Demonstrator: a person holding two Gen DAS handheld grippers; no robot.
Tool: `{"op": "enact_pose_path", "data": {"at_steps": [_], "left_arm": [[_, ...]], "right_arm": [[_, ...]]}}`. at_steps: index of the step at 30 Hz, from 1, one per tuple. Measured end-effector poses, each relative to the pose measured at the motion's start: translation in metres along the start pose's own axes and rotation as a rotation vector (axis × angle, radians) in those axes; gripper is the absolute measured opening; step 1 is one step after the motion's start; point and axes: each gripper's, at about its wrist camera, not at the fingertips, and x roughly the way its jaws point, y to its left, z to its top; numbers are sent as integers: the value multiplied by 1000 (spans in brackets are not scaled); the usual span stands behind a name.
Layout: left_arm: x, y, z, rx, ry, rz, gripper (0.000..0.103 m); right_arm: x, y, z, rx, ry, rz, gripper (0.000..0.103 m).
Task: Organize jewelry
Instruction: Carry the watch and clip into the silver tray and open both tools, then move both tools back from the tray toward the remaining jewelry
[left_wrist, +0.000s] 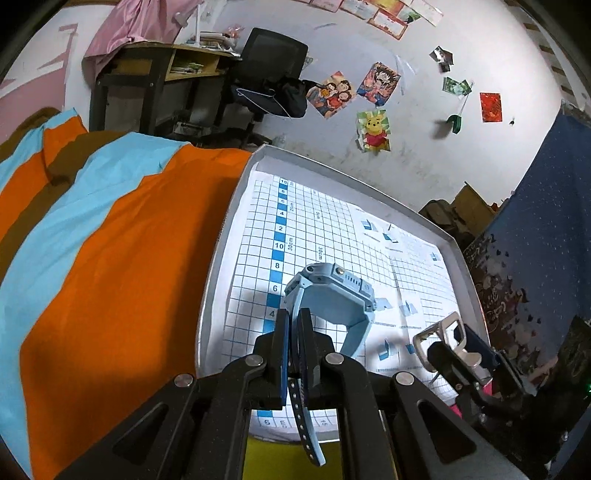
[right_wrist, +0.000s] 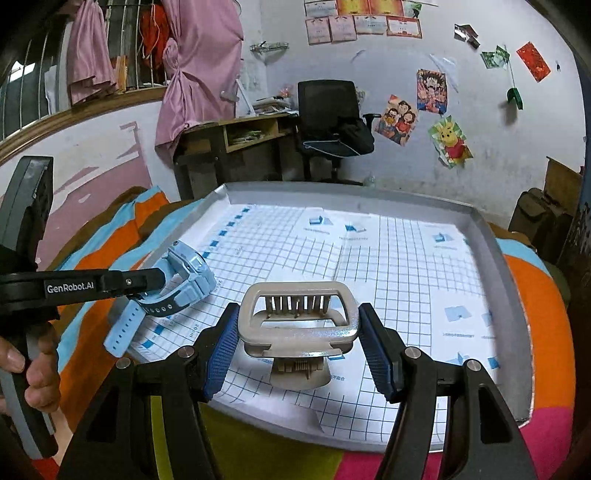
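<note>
Left gripper (left_wrist: 294, 332): clamped on the blue watch (left_wrist: 332, 295) strap, over the tray's (left_wrist: 236, 206) near left.
Right gripper (right_wrist: 297, 347): pinched the beige hair claw (right_wrist: 297, 314), near centre.
Risk: thin strap could slip, dropping the watch.

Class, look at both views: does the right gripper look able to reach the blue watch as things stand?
Probably not yet. The right gripper is already shut on the beige hair claw, and the left gripper grips the blue watch by its strap.
</note>
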Motion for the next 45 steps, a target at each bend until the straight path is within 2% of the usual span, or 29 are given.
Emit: {"op": "enact_pose_path", "data": {"at_steps": [6, 8, 11, 12, 15, 17, 19, 21, 23, 26, 35, 45], "left_arm": [[1, -7, -3, 18, -19, 44, 9], [0, -7, -3, 18, -26, 46, 11], [-6, -10, -7, 35, -33, 49, 28], [-11, -10, -8, 41, -50, 51, 38], [-34, -12, -17, 34, -138, 47, 79], [-53, -13, -24, 35, -198, 28, 80], [-74, -17, -35, 62, -235, 10, 84], [-93, -20, -48, 90, -278, 15, 93], [-113, -22, -62, 109, -315, 15, 98], [-141, -24, -82, 127, -358, 16, 103], [-211, -36, -144, 207, -457, 48, 103], [-255, -36, -214, 255, -468, 57, 103]], "right_arm": [[8, -3, -7, 13, 17, -7, 59], [6, -5, -9, 17, 15, -16, 64], [-5, -5, -10, 22, -11, -18, 72], [-12, -4, -10, 15, -24, -20, 72], [-35, -5, -11, 14, -70, -25, 73], [-56, -5, -14, 19, -108, -26, 79], [-76, -4, -16, 17, -143, -26, 80], [-100, -4, -19, 19, -178, -29, 80], [-121, -2, -21, 17, -206, -27, 88], [-155, 3, -27, 0, -257, -30, 91], [-245, 13, -64, -15, -340, -19, 97], [-307, 21, -133, -19, -350, -20, 97]]}}
